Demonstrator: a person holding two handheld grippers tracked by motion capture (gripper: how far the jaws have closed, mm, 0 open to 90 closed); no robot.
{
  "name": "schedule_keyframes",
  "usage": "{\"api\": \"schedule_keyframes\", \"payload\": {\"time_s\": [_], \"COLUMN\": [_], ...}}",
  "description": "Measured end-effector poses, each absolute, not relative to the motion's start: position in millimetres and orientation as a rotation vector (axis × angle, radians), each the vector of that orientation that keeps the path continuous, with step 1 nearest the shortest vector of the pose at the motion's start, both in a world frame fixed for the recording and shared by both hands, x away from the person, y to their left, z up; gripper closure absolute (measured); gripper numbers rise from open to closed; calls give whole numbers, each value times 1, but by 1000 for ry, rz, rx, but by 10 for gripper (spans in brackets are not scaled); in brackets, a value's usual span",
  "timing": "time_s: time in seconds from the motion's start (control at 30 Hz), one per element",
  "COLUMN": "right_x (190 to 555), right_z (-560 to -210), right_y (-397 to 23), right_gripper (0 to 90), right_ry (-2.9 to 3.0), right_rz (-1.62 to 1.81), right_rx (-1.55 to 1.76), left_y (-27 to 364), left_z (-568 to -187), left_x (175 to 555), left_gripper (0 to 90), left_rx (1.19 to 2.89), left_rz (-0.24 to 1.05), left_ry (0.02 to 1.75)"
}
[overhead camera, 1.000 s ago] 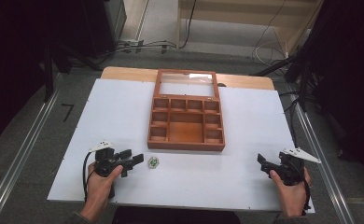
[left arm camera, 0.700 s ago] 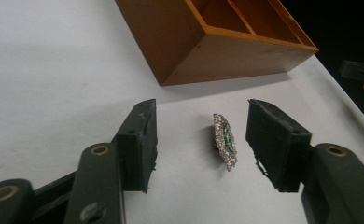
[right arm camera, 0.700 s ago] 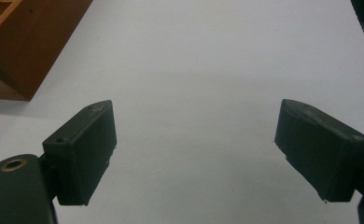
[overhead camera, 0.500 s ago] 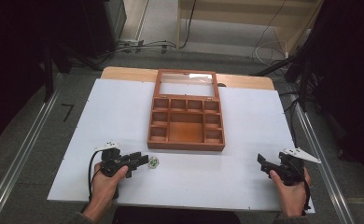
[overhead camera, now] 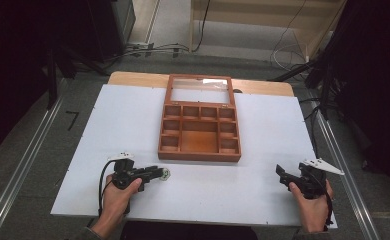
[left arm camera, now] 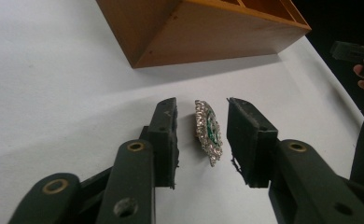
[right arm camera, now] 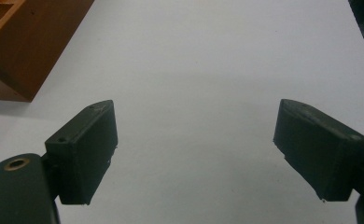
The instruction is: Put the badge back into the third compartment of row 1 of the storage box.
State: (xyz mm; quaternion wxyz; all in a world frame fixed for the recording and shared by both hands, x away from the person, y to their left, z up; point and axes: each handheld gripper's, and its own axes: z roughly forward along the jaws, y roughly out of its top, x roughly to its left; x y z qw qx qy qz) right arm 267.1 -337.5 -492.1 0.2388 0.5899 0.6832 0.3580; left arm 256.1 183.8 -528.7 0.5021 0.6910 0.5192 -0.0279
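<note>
A small jewelled brooch (left arm camera: 208, 133) with clear stones and a green centre lies on the white table, just in front of the wooden box. My left gripper (left arm camera: 202, 105) is open, with one jaw on each side of the brooch and a small gap at both sides. In the high view the left gripper (overhead camera: 158, 173) reaches the brooch (overhead camera: 166, 174) from the left. My right gripper (right arm camera: 194, 140) is wide open over bare table with nothing between its jaws. It rests near the front right corner (overhead camera: 281, 175).
An open wooden compartment box (overhead camera: 199, 156) with a glass lid folded back stands mid-table; its front wall (left arm camera: 208, 32) is close beyond the brooch, and its corner (right arm camera: 26, 42) shows in the right gripper view. The right gripper (left arm camera: 357, 53) appears far off. The white table (overhead camera: 263, 200) lies bare between the hands.
My left gripper has slid right along the table until its jaws straddle the brooch. The right gripper has stayed still.
</note>
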Motion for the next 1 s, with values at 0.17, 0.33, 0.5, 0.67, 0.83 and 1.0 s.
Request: {"api": "schedule_keyframes", "payload": {"time_s": [0.17, 0.33, 0.5, 0.67, 0.83, 1.0], "right_x": [267, 267, 267, 267, 267, 267], "right_z": [-492, -492, -492, -492, -492, -492], "right_y": [-338, -338, -338, -338, -338, -339], "right_gripper": [124, 126, 128, 128, 128, 128], "right_ry": [1871, 1870, 1870, 1871, 1870, 1868], "right_rz": [979, 978, 977, 979, 980, 982], "right_rx": [1615, 1616, 1617, 1614, 1614, 1607], "left_y": [181, 179, 179, 178, 178, 178], "left_z": [-530, -531, -529, -527, -525, -521], "left_x": [257, 257, 256, 255, 255, 256], "left_gripper": [730, 811, 869, 895, 896, 896], "left_rx": [1682, 1688, 1670, 1677, 1667, 1656], "left_rz": [-90, -115, -152, -148, -148, -148], "left_ry": [1249, 1238, 1213, 1203, 1191, 1177]}}
